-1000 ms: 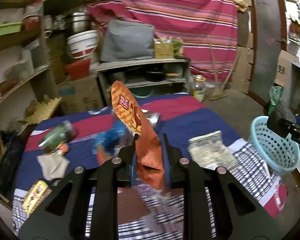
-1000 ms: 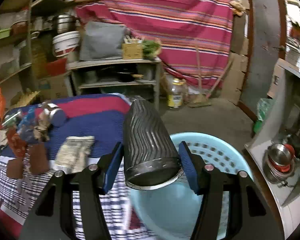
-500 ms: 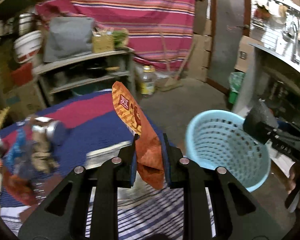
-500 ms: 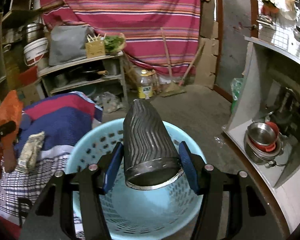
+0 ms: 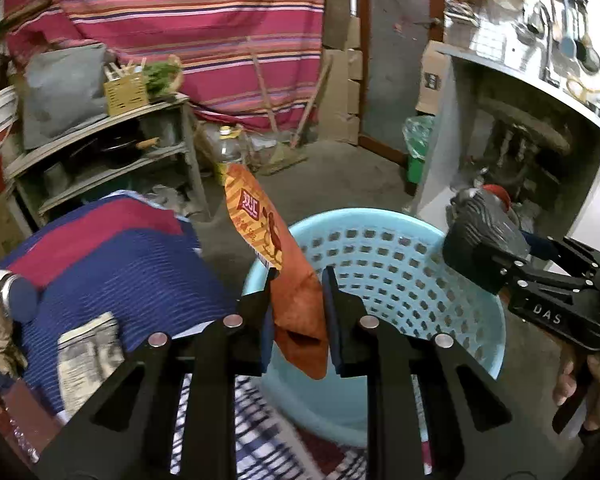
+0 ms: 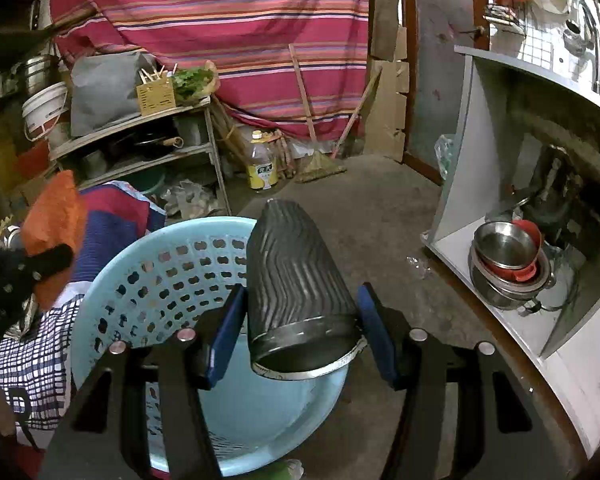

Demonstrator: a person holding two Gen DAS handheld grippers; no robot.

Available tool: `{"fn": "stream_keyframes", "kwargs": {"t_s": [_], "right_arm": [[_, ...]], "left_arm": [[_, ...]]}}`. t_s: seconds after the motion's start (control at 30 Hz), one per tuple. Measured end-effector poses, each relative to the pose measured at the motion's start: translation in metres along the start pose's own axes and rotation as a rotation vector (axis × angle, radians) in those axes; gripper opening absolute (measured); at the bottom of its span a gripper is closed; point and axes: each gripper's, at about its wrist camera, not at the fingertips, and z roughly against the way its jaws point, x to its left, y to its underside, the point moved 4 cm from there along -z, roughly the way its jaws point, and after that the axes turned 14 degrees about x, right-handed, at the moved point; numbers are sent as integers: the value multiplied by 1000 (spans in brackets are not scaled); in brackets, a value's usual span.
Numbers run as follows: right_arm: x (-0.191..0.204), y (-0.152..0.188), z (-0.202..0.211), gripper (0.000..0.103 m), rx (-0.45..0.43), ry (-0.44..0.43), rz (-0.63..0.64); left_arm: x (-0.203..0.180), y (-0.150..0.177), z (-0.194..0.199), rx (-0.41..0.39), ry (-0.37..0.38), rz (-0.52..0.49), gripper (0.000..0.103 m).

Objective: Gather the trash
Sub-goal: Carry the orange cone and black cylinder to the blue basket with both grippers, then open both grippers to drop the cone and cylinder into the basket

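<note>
Main risk: the light blue basket (image 6: 112,304) sits on the floor just beside the striped cloth (image 5: 112,256), and the black ribbed cup (image 6: 296,280) held by the right gripper (image 6: 298,336) hangs above its far-right part, so releasing there could bounce it off the rim. Lesser risk: the orange snack wrapper (image 5: 296,300), pinched between the nearly closed jaws of the left gripper (image 5: 298,300), hangs over the near rim, and being light it could flutter outside. Both grippers tilt downward toward the basket, and the right jaws clamp the cup's sides at about half spread.
</note>
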Motion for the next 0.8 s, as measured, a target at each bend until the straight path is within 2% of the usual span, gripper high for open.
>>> {"fn": "stream_keyframes", "kwargs": {"t_s": [0.17, 0.23, 0.3, 0.33, 0.47, 0.63, 0.7, 0.8], "right_arm": [[1, -1, -2, 57, 1, -14, -6], [2, -1, -1, 57, -2, -17, -3], [4, -1, -1, 57, -3, -17, -2], [3, -1, -2, 57, -2, -16, -1], [5, 1, -4, 57, 9, -19, -4], [16, 5, -12, 57, 23, -33, 4], [23, 7, -16, 57, 30, -37, 13], [34, 9, -24, 58, 39, -43, 17]], "left_arm": [[-13, -9, -9, 2, -8, -43, 25], [-12, -12, -12, 14, 6, -31, 36], [-10, -13, -13, 14, -9, -15, 58], [-9, -13, -12, 10, -13, -10, 62], [2, -10, -8, 17, -18, 13, 76], [26, -2, 7, 5, -27, 89, 87], [37, 4, 17, -17, -59, 115, 94], [51, 14, 30, -45, -125, 134, 97]]}}
